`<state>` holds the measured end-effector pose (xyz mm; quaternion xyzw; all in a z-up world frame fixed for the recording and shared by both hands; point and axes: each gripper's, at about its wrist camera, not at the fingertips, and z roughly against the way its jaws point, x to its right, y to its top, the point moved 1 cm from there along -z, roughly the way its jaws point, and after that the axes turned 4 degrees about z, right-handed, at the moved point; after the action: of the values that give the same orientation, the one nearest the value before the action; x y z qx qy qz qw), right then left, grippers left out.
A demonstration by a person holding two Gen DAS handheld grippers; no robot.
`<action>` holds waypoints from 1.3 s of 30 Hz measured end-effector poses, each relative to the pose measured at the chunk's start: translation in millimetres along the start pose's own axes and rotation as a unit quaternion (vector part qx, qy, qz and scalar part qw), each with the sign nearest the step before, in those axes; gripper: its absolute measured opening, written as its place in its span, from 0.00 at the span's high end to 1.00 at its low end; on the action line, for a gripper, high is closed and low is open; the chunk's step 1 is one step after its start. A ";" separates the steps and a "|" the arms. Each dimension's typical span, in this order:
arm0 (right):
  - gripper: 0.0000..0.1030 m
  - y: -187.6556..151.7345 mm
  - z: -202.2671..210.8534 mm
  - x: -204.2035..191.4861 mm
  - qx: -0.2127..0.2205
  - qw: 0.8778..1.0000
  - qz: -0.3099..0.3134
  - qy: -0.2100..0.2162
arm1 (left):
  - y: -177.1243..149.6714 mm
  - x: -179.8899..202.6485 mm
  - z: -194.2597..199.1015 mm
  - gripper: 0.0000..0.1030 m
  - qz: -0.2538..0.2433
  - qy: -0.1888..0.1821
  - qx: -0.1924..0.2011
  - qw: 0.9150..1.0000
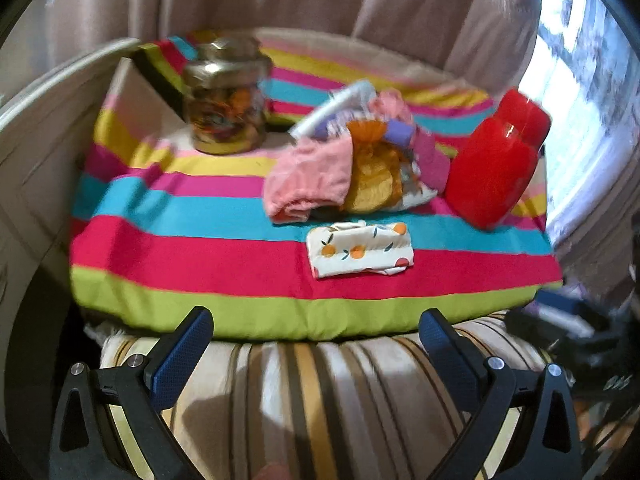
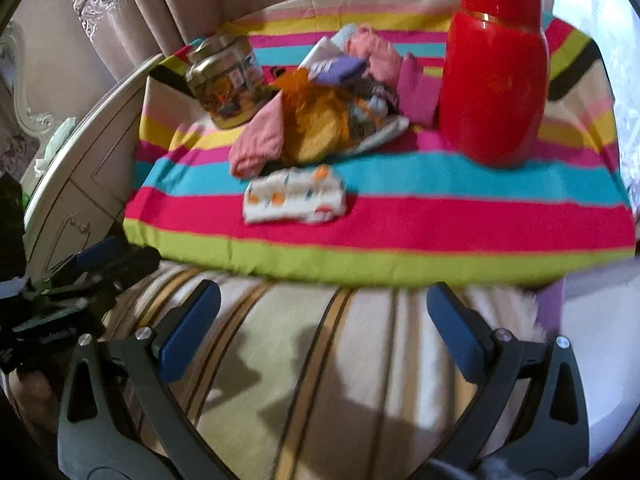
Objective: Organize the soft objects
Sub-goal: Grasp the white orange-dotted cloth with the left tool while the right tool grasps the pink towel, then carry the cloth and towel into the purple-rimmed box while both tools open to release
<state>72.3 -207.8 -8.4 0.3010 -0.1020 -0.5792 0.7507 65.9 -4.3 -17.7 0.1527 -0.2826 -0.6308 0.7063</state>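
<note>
Your left tongs (image 1: 316,338) stand wide apart and hold nothing; their blue pads (image 1: 182,356) hang over a cream striped blanket (image 1: 320,396), just short of the striped cloth (image 1: 200,248). Your right tongs (image 2: 322,310) are spread just as wide, also empty, over the same blanket (image 2: 320,380). In your right view the left tongs (image 2: 96,264) show at the left edge; in your left view the right tongs (image 1: 568,320) show blurred at the right edge.

Beyond both, the bench (image 2: 80,184) carries the striped cloth (image 2: 440,224). Nearest you on it lies a folded white cloth with orange fruit print (image 1: 360,250) (image 2: 296,196), on the red stripe and apart from the rest. Just behind it sits a heap of soft things (image 1: 360,160) (image 2: 320,112): a pink cloth (image 1: 306,184) at the left, an orange mesh bag (image 1: 372,176) in the middle, purple and white pieces at the back. The pictures are too blurred for you to tell each piece.

A red jar (image 1: 496,160) (image 2: 494,80) stands just right of the heap. A glass jar with a gold lid (image 1: 226,108) (image 2: 224,80) stands to its left, near the bench's far corner. Curtains (image 1: 320,0) hang behind.
</note>
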 end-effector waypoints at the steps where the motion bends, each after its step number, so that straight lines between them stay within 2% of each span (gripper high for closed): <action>1: 0.00 9.6 -3.1 4.7 -0.005 1.000 0.003 0.002 | 6.3 4.8 -9.6 0.00 -0.009 -0.008 -0.009 1.000; 5: 0.00 43.2 -18.9 28.7 -0.022 0.999 -0.001 0.024 | 30.5 25.2 -59.2 0.00 -0.067 -0.016 -0.063 0.996; 9: 0.00 75.1 -31.8 50.0 -0.031 0.998 -0.021 0.060 | 45.5 46.0 -92.6 0.04 -0.132 -0.003 -0.078 0.988; 12: 0.00 94.2 -37.2 58.5 -0.023 0.997 -0.029 0.067 | 50.8 55.7 -119.1 0.08 -0.171 -0.001 -0.101 0.980; 16: 0.00 111.8 -46.2 58.7 -0.025 0.995 -0.026 0.089 | 47.0 61.1 -142.5 0.31 -0.198 -0.008 -0.138 0.970; 17: 0.00 114.4 -49.1 57.5 -0.027 0.995 -0.024 0.091 | 46.5 60.5 -142.1 0.33 -0.195 -0.018 -0.141 0.971; 19: 0.00 119.3 -58.0 53.3 -0.033 0.994 -0.023 0.102 | 44.1 59.2 -138.5 0.51 -0.191 -0.033 -0.146 0.970; 20: 0.00 121.3 -63.4 51.1 -0.036 0.993 -0.024 0.107 | 42.2 56.9 -134.1 0.56 -0.188 -0.037 -0.147 0.970; 22: 0.00 126.3 -75.9 43.9 -0.044 0.991 -0.028 0.121 | 38.9 45.2 -123.6 0.78 -0.168 -0.043 -0.152 0.973; 24: 0.00 129.8 -87.2 34.0 -0.053 0.989 -0.031 0.137 | 36.2 28.9 -114.6 0.86 -0.129 -0.061 -0.161 0.977; 27: 0.00 135.0 -106.9 14.2 -0.070 0.985 -0.026 0.153 | 29.6 7.4 -102.2 0.88 -0.085 -0.070 -0.161 0.981; 31: 0.01 141.1 -129.0 -14.7 -0.085 0.982 -0.012 0.167 | 28.0 -24.3 -75.3 0.88 -0.034 -0.058 -0.132 0.989; 33: 0.03 144.1 -140.8 -25.6 -0.088 0.983 -0.009 0.160 | 24.3 -40.5 -63.2 0.88 -0.002 -0.052 -0.122 0.991; 36: 0.11 147.4 -153.9 -34.9 -0.090 0.985 -0.012 0.146 | 15.1 -57.6 -54.1 0.88 0.035 -0.054 -0.117 0.991; 39: 0.25 148.1 -169.8 -44.7 -0.099 0.985 -0.022 0.142 | 7.2 -66.0 -45.1 0.88 0.051 -0.058 -0.110 0.991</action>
<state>263.4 -87.6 -50.7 0.3064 0.0705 -0.5545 0.7705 95.4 55.0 -63.0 0.0226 -0.2597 -0.6291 0.7323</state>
